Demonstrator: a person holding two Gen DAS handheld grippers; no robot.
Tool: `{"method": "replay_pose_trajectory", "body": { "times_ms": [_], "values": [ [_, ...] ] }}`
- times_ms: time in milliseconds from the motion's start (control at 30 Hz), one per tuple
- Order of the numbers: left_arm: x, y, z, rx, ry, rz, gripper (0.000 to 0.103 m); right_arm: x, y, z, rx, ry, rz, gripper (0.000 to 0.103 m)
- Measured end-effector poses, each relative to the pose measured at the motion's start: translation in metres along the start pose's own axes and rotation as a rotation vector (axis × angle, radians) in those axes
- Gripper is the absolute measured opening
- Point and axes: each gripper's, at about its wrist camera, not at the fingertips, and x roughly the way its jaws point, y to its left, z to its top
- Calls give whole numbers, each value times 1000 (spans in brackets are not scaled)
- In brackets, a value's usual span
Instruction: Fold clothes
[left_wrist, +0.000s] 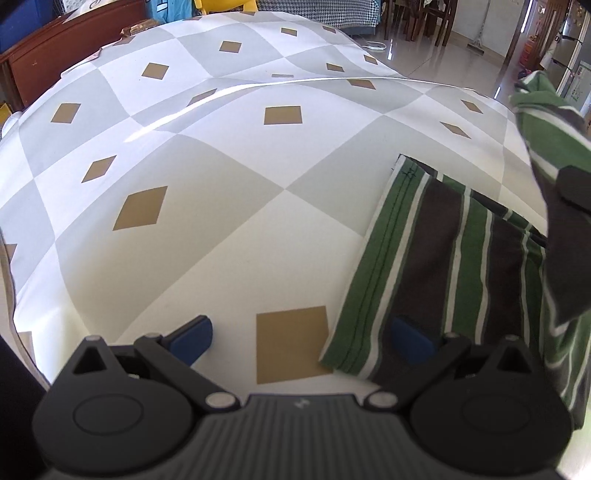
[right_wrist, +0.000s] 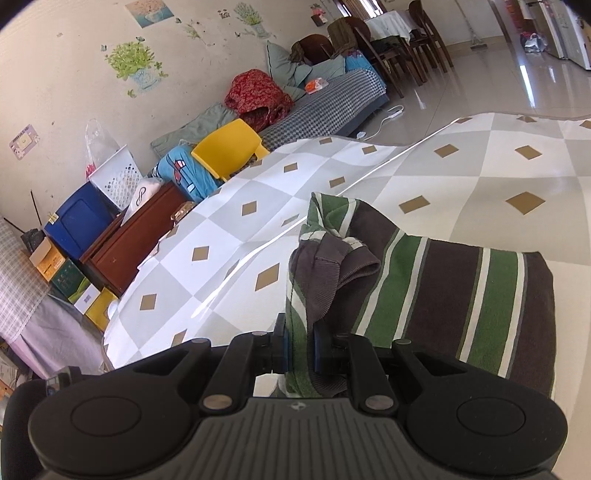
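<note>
1. Shirt (left_wrist: 454, 266): a soft knit with green, dark brown and thin white stripes, lying partly folded on the cloth (left_wrist: 207, 221) at the table's near right side, its stitched hem forming a straight edge.
2. Its gray ribbed collar or cuff (right_wrist: 332, 266) shows in the right wrist view, crumpled on top of the bunched fabric; which of the two it is, I cannot tell.
3. Right gripper (right_wrist: 299, 347): its blue pads are nearly closed, pinching a gathered fold of the shirt, which rises between them.
4. In the left wrist view that lifted part hangs at the right edge of the picture, cut off by the frame, with a black finger of the right gripper against it.
5. Left gripper (left_wrist: 301, 341): jaws wide apart and holding nothing; one blue pad is over bare cloth, the other over the shirt's hem corner.
6. The cloth is smooth and slightly glossy, patterned with gray and white diamonds and small tan ones, with a raised crease running across it.
7. Beyond the table, a yellow chair (right_wrist: 229, 147) is partly hidden by the cloth's far edge.
</note>
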Motion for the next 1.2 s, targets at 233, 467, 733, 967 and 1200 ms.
{"method": "replay_pose_trajectory", "body": {
  "times_ms": [233, 467, 733, 967, 1200],
  "values": [
    [0, 7, -1, -19, 0, 28, 103, 15, -1, -6, 54, -3, 18, 28],
    [-3, 12, 2, -54, -21, 44, 103, 7, -12, -4, 75, 6, -79, 31],
    [-22, 8, 8, -33, -143, 65, 103, -3, -26, -6, 104, 44, -177, 36],
    [-31, -5, 12, 0, -203, 32, 103, -8, -34, -20, 96, 112, -212, 36],
    [-28, -12, 20, -11, -202, -35, 103, -12, -36, -38, 46, 161, -230, 37]
  ]
}}
